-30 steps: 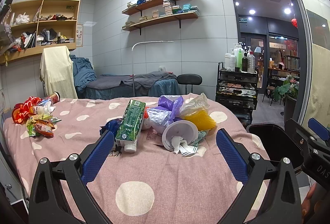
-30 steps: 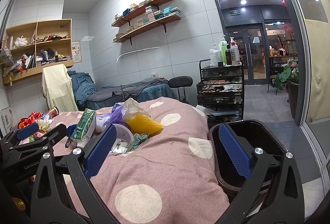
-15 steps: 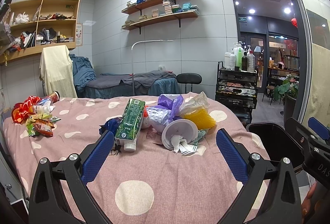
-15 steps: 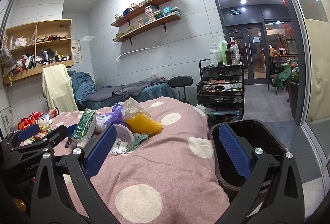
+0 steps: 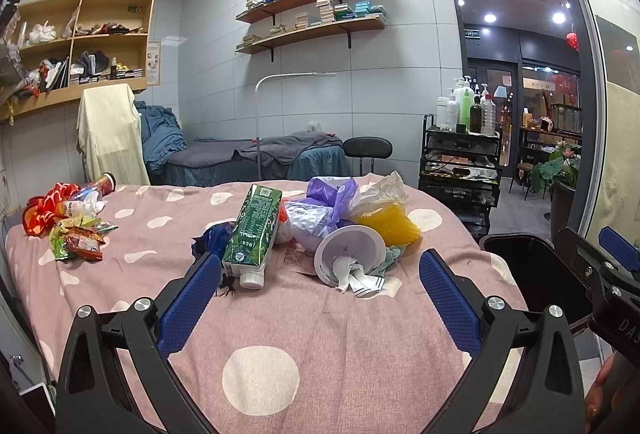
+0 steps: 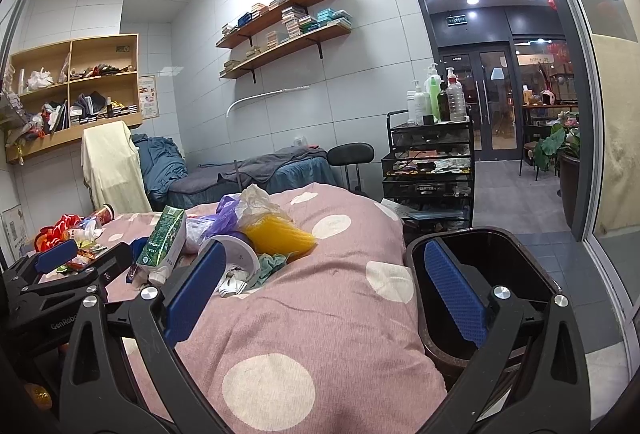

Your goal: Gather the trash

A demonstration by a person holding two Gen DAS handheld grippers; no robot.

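Observation:
A pile of trash lies mid-bed: a green carton (image 5: 251, 234) on its side, a white paper cup (image 5: 350, 254) with crumpled paper, a purple bag (image 5: 330, 194), and a clear bag with a yellow thing (image 5: 386, 224). A second heap of red and green snack wrappers (image 5: 68, 222) lies at the left. My left gripper (image 5: 320, 298) is open and empty, just short of the carton and cup. My right gripper (image 6: 324, 290) is open and empty over the bed's right edge, beside the black trash bin (image 6: 504, 246). The pile also shows in the right wrist view (image 6: 224, 234).
The bed has a pink cover with white spots (image 5: 260, 374). The black bin (image 5: 532, 270) stands at its right side. A black trolley with bottles (image 5: 460, 162), a stool (image 5: 368, 148) and another bed (image 5: 248, 158) stand behind.
Almost nothing has changed. Both grippers stay open and nearly still, and the trash has not moved.

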